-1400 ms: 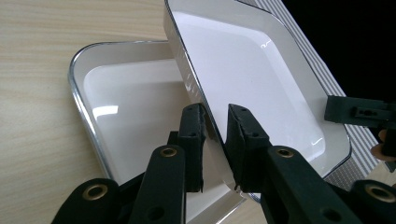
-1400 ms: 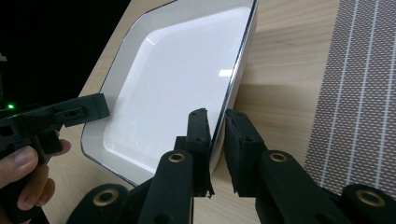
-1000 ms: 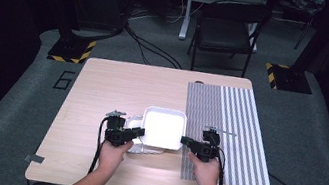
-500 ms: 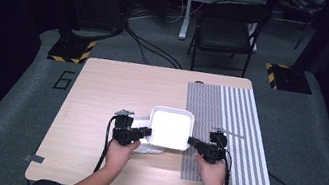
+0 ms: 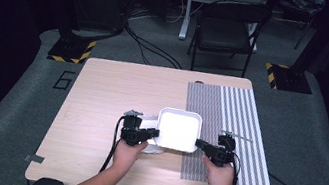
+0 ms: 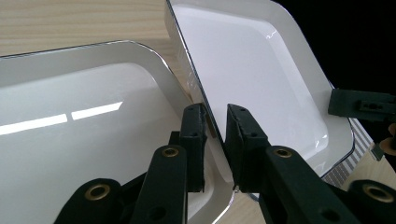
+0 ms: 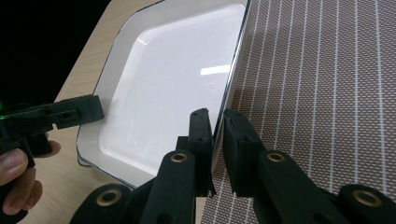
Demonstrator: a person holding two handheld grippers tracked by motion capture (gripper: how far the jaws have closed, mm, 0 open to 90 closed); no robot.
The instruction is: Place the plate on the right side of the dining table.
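A square white tray (image 5: 178,130) is held between 2 tongs above the wooden bench (image 5: 111,94). The left tongs (image 5: 149,133) are closed on the tray's left rim, which is seen pinched between the 2 black jaws in the left gripper view (image 6: 215,123). The right tongs (image 5: 200,143) are closed on the opposite rim, and the same pinch is seen in the right gripper view (image 7: 214,122). Each pair of jaws is parted by little more than the thickness of the rim.

In the high view the tray is seen near the person's side of the bench, with its right edge at the border of a striped mat (image 5: 228,123) that covers the bench's right part. In the right gripper view the mat (image 7: 327,93) is seen directly beside and beneath the held rim.

A second white tray (image 6: 84,140) is recorded under the first one, lying on the bench. In the left gripper view the held tray (image 6: 261,70) is seen tilted, with its gripped edge raised clear of the lower tray and partly over it. In the high view a part of the lower tray (image 5: 149,123) protrudes at the left of the held one.

The left hand (image 5: 129,152) and the right hand (image 5: 219,175) are seen entering from the near edge of the bench. Whether the held tray's far edge touches the mat cannot be told.
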